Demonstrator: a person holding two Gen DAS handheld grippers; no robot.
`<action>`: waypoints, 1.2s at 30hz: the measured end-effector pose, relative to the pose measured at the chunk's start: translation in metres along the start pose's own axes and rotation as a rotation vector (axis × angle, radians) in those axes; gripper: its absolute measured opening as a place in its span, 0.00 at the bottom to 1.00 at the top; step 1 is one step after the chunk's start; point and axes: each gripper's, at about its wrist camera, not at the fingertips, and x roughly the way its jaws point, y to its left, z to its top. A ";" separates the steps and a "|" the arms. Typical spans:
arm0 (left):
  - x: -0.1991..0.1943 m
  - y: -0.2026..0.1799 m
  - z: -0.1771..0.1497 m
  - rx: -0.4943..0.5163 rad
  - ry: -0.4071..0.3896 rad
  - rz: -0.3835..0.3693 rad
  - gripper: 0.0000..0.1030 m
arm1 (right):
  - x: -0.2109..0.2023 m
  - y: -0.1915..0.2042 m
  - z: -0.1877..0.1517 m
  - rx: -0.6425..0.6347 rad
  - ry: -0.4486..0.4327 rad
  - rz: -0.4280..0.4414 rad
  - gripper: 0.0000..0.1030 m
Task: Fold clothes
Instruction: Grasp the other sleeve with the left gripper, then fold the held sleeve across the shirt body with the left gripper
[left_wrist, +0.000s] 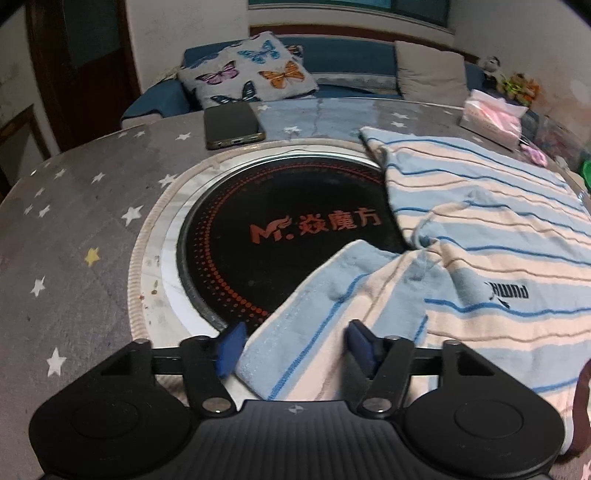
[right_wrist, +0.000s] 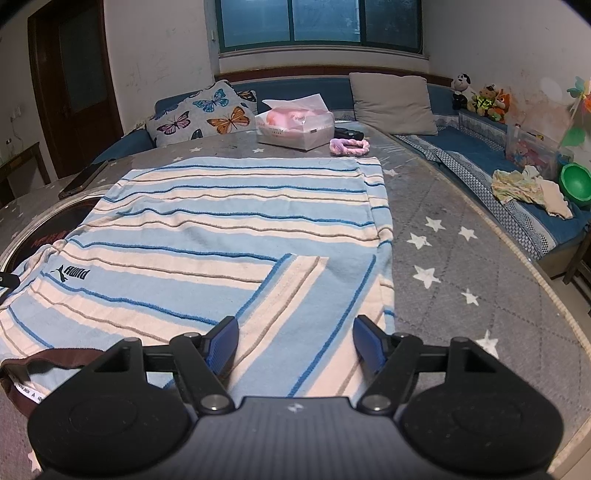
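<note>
The left tongs stand about half open around the end of a sleeve of the striped shirt, a blue pad on either side of the cuff, the left-hand one at its edge; the pads do not yet look pressed into the cloth, so I judge this a grip about to be taken, not one made. The right tongs stand wide over the other sleeve, which already lies folded in across the body, and they hold nothing. The shirt lies spread on the counter, logo side up, collar nearest the person, hem toward the tissue box. Its left side hangs over the black round hob set into the counter, and the sleeve between the left pads rests partly on that glass. The main risk is a shallow pinch: if the pads close on the cuff's hem alone, the thick terry cloth may slip out mid-fold and drop back crumpled. A deep pinch could catch two layers where the sleeve bunches near the armpit, dragging the body askew and undoing the tidy right side. The phone lies beyond the hob, well apart, so a wide sweep is unlikely to reach it.
</note>
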 end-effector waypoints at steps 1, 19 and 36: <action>-0.001 -0.001 0.000 0.006 -0.004 -0.008 0.50 | 0.000 0.000 0.000 0.000 0.000 0.000 0.69; -0.026 -0.034 0.011 0.072 -0.083 -0.064 0.08 | 0.001 0.003 -0.001 -0.010 -0.005 -0.003 0.74; -0.050 -0.112 0.012 0.181 -0.114 -0.299 0.08 | 0.002 0.003 -0.001 -0.010 -0.002 -0.003 0.74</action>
